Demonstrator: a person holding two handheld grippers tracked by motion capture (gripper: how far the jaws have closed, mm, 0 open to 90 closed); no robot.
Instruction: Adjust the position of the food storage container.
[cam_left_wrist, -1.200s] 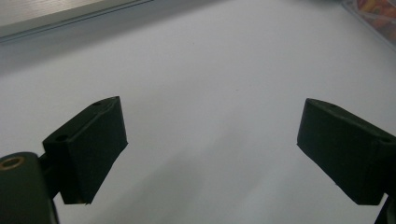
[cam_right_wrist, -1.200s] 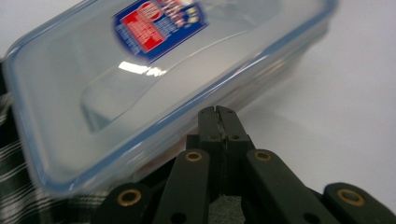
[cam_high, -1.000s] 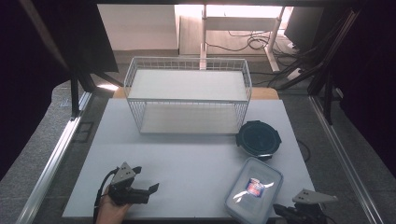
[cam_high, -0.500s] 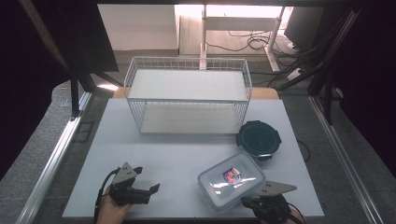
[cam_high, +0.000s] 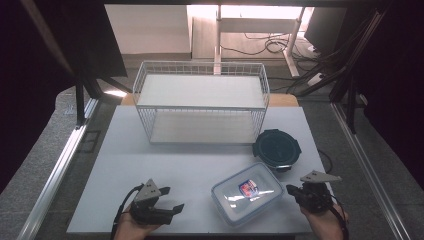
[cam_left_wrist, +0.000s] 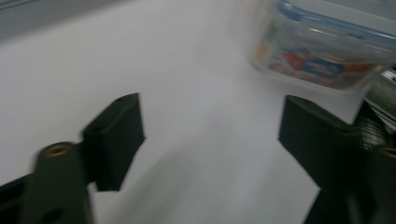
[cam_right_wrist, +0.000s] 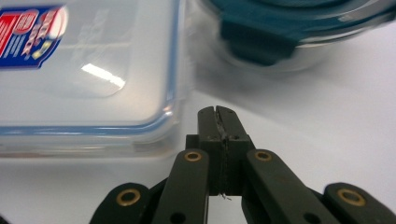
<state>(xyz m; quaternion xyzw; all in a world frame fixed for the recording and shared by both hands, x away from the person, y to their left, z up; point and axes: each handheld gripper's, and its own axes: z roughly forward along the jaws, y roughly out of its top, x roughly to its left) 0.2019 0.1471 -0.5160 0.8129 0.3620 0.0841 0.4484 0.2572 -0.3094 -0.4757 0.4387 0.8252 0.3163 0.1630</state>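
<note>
Left gripper (cam_high: 167, 209) at the near left of the white table (cam_high: 200, 165), jaws apart with nothing between, just been narrowing. Clear rectangular lidded container (cam_high: 247, 193) lying flat right of centre, near the front edge: probably light, rigid, smooth-walled, so best taken across a short side under the lid rim. Right gripper (cam_right_wrist: 218, 116) pressed together, empty, just beside its corner

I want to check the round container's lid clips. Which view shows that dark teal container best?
The high view: the whole round container shows, lid up, beside the wire basket. The right gripper view catches only its near edge, one clip, blurred. The left gripper view gives at most a sliver.
</note>
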